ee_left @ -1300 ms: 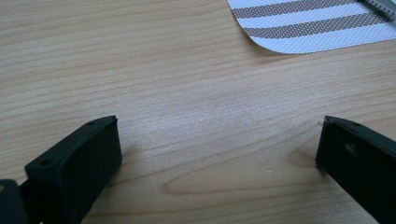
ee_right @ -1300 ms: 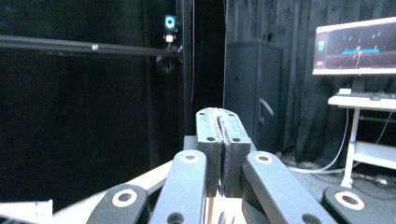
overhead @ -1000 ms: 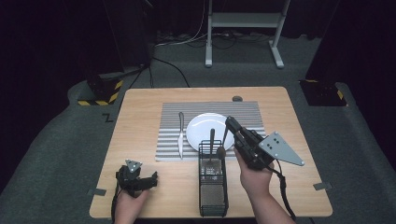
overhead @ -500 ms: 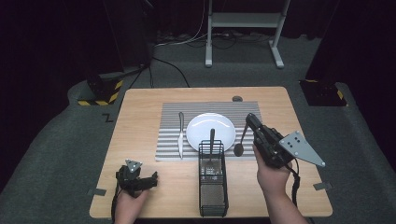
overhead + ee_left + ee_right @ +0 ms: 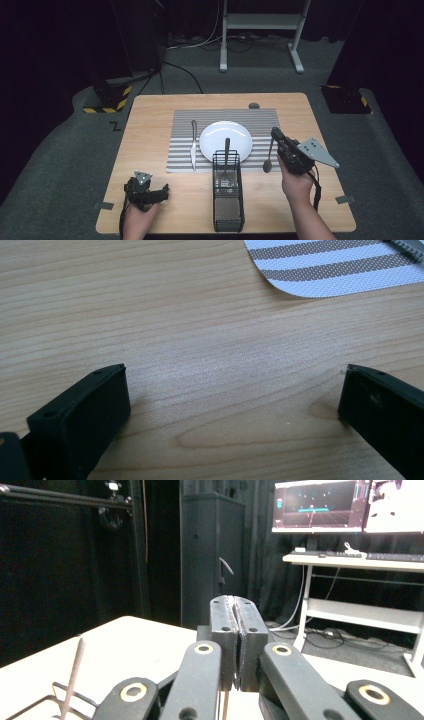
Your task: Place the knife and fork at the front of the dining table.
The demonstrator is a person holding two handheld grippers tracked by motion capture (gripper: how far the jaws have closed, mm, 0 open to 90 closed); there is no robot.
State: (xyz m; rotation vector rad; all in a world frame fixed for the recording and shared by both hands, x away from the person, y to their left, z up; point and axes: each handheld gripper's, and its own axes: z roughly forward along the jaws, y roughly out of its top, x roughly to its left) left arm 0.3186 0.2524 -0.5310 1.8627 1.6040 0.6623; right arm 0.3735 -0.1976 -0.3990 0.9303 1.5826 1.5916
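From above, the right gripper (image 5: 274, 134) at the desk's (image 5: 150, 110) four o'clock dangles a spoon (image 5: 269, 156) beside the plate (image 5: 225, 140), just right of the wire basket (image 5: 228, 197). The left gripper view shows its jaws wide apart over bare wood. The right gripper view shows jaws pressed together on the spoon's thin handle.

Your two black handheld tools

Right tool (image 5: 276, 136): grey three-cornered plate, brass-ringed linkage holes, black cable. Left tool (image 5: 159, 192): small grey plate, blocky black jaws.
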